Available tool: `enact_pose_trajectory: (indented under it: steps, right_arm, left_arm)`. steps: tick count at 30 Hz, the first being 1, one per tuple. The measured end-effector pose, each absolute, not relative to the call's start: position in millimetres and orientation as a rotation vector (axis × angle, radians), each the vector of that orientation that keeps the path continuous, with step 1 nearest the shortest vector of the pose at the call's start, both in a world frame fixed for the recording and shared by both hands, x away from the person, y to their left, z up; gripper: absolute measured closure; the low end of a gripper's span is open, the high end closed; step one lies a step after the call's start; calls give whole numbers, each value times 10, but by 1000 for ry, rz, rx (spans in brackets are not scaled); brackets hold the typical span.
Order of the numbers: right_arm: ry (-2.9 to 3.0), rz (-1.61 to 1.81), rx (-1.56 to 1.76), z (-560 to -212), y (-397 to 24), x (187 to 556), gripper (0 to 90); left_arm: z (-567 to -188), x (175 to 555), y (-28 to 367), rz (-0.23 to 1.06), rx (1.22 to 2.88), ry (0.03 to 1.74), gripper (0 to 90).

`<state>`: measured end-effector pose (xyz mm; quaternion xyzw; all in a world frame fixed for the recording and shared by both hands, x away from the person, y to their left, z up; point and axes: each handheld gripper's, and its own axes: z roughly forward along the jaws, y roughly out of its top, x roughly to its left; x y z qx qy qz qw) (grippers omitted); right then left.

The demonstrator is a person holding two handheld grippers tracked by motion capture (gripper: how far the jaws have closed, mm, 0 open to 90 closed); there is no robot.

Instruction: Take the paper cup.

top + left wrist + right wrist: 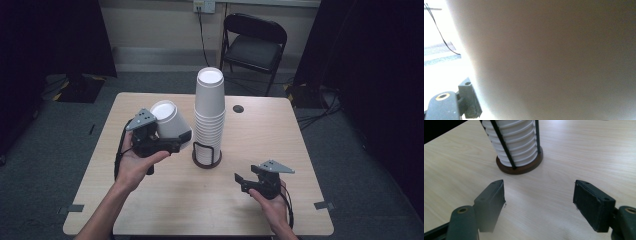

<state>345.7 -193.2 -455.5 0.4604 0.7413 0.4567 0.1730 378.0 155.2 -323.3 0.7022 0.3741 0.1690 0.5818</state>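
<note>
I have the left gripper [172, 142] clamped on a single white paper cup [169, 119] — its jaws close on the cup's wall, and the cup leans over, its open mouth turned up and toward the far-left of the table [150, 200]. In the left gripper view the cup's pale side [554, 60] sits right against the lens, with one black jaw at the bottom left corner beside it. The held cup hangs just to the left of the tall stack of cups [209, 112], near it but apart as far as I can see from the high view. That stack stands upright in a dark round holder [206, 159] with thin black wire uprights, roughly in the middle of the table. My right gripper [245, 181] is low over the wood at the near right, well apart from the held cup — its jaws stand wide with nothing between them. In the right gripper view the two black jaws frame bare tabletop [586, 150], and the holder's base [520, 168] with the lower cup rims [515, 142] lies straight ahead, beyond the fingertips and untouched.
</note>
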Motion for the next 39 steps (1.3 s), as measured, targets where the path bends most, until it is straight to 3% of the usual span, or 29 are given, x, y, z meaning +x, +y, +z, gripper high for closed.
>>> enact_pose_trajectory:
  steps: [12, 27, 39]
  right_arm:
    - [2135, 1316, 1202, -4538, -1847, 3413, 270]
    - [2140, 1442, 1111, -4541, -1695, 3336, 367]
    - [2122, 1543, 1032, -4538, -1582, 3245, 348]
  left_arm:
    - [-3455, 3729, 1390, 289, 1693, 905, 118]
    - [-3846, 3608, 1228, 227, 1714, 922, 117]
    - [-4069, 3570, 1053, 88, 1732, 968, 118]
